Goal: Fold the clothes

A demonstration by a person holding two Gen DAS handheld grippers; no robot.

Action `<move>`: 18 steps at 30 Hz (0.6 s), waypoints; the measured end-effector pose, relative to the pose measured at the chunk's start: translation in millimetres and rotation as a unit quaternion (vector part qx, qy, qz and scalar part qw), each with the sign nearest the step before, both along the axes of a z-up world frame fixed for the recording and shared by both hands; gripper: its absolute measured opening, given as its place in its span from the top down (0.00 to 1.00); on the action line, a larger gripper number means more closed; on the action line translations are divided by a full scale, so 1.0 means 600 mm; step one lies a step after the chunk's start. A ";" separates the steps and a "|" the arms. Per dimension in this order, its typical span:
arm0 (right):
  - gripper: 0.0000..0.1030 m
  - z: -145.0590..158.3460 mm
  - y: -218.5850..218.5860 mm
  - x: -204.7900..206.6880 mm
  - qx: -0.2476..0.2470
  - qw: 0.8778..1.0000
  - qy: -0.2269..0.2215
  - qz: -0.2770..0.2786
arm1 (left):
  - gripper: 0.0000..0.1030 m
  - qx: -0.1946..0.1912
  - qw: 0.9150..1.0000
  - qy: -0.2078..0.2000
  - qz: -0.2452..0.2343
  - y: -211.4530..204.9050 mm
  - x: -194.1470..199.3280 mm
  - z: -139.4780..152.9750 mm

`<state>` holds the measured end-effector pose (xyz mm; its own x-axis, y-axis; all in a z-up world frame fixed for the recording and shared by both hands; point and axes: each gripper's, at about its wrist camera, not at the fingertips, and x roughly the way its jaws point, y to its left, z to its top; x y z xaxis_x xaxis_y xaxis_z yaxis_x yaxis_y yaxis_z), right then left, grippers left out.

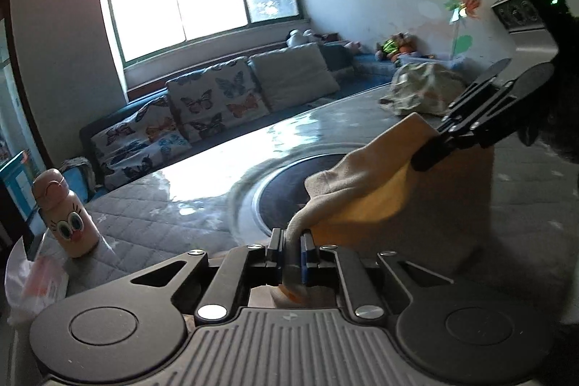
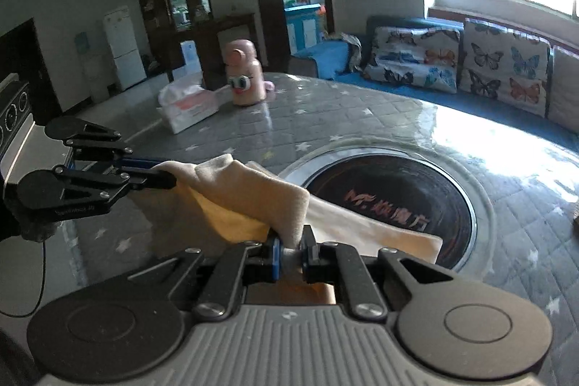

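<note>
A beige garment with a yellow inner side [image 1: 362, 183] hangs stretched between my two grippers above the grey quilted table [image 1: 163, 216]. My left gripper [image 1: 292, 237] is shut on one corner of it at the bottom of the left wrist view. My right gripper [image 1: 429, 147] is clamped on the other corner at the upper right. In the right wrist view, the right gripper [image 2: 291, 241] pinches the garment [image 2: 246, 198], and the left gripper [image 2: 170, 178] holds its far corner. The lower part of the cloth drapes down toward the table.
A dark round hotplate [image 2: 391, 198] sits in the table's middle. A pink duck-faced bottle [image 2: 242, 78] and a tissue pack [image 2: 188, 107] stand near the table's edge. A crumpled pile of clothes [image 1: 423, 89] lies on the far side. Beyond is a sofa with butterfly cushions [image 1: 210, 100].
</note>
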<state>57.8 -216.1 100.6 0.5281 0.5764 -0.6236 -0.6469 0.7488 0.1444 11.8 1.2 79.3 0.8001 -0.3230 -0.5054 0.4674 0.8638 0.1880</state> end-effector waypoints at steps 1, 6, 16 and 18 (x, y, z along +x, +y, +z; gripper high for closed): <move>0.91 -0.004 0.004 0.016 -0.003 1.000 0.001 -0.005 | 0.90 0.002 1.000 0.004 0.005 -0.001 0.019 -0.004; 0.90 -0.039 0.018 0.088 -0.005 0.999 0.017 -0.032 | 0.91 0.008 0.999 0.032 0.032 -0.003 0.098 -0.044; 0.79 -0.110 0.004 0.137 -0.004 0.994 0.035 -0.103 | 0.80 0.018 0.994 0.080 0.078 0.005 0.151 -0.113; 0.79 -0.116 0.001 0.138 -0.001 0.993 0.036 -0.111 | 0.78 0.016 0.994 0.074 0.083 0.011 0.151 -0.106</move>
